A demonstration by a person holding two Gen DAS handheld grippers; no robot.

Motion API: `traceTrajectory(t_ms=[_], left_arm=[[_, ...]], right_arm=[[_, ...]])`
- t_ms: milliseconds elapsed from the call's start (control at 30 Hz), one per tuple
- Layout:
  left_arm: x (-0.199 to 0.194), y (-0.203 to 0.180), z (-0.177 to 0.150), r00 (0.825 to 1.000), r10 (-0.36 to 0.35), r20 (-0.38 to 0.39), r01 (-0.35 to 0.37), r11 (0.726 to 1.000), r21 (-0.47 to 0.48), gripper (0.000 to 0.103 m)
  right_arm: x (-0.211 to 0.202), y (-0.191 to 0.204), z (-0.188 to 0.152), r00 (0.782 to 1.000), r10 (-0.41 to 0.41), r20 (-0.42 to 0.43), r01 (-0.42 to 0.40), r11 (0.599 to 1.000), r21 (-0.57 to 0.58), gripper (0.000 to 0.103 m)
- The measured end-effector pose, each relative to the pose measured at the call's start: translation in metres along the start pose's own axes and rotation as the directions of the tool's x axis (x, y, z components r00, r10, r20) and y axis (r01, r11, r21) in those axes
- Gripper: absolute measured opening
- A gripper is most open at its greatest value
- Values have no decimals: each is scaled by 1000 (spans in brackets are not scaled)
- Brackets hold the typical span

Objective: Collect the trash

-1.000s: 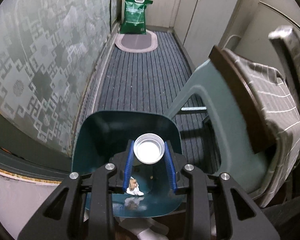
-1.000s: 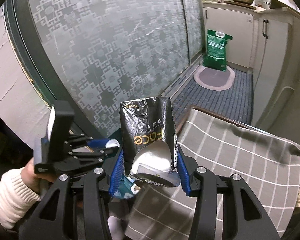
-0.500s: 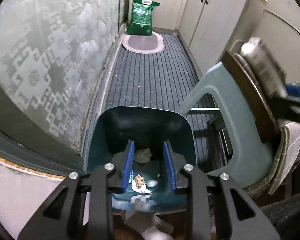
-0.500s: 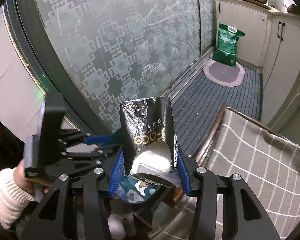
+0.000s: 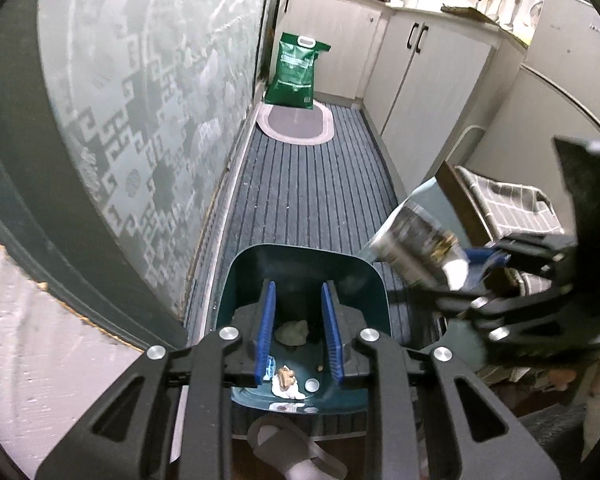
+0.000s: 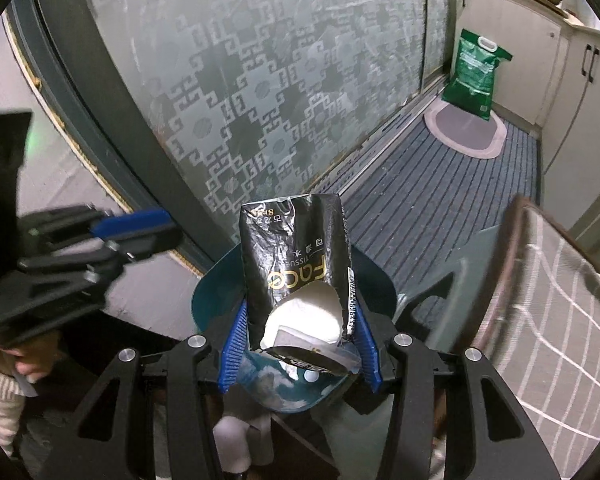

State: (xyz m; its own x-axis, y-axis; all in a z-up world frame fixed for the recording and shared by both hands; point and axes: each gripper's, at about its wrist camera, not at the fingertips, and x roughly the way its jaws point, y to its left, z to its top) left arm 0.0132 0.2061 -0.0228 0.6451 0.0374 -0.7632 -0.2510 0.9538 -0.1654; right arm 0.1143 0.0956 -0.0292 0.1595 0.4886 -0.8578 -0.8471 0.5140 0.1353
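The dark teal trash bin (image 5: 300,272) stands on the striped floor mat (image 5: 308,184), directly beneath and ahead of both pairs of fingers, its open mouth facing up. The right gripper (image 6: 298,344) is the one carrying the load: its blue fingers (image 6: 232,348) are clamped on a black tissue pack (image 6: 296,256), which stands with its long axis running forward along the fingers, away from the camera, and sits just above the bin's opening. The drop therefore looks close; judging from this, the pack only needs to be released downward, since the bin lies straight below it.

The pack is crinkled, glossy foil with pale lettering, torn open at the near end where white tissue (image 6: 304,316) bulges out.

The left gripper (image 5: 298,334) holds nothing, its fingers parted over the bin. Between them, on the bin floor, lie a crumpled wad (image 5: 292,331), a small brown scrap (image 5: 286,376) and a white cap (image 5: 311,385).
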Motion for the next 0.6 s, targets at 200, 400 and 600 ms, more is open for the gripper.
traceTrajectory(t_ms=[200, 400, 600], left_arm=[[-14, 3, 2, 1000, -9, 29, 9, 1000, -8, 25], [-27, 2, 2, 998, -9, 55, 9, 1000, 1, 25], [-48, -3, 2, 995, -12, 102, 10, 1000, 21, 28]], right_arm=[[28, 11, -6, 997, -14, -71, 12, 1000, -26, 49], [54, 18, -14, 989, -62, -131, 54, 996, -67, 55], [56, 21, -20, 987, -65, -147, 55, 996, -73, 56]])
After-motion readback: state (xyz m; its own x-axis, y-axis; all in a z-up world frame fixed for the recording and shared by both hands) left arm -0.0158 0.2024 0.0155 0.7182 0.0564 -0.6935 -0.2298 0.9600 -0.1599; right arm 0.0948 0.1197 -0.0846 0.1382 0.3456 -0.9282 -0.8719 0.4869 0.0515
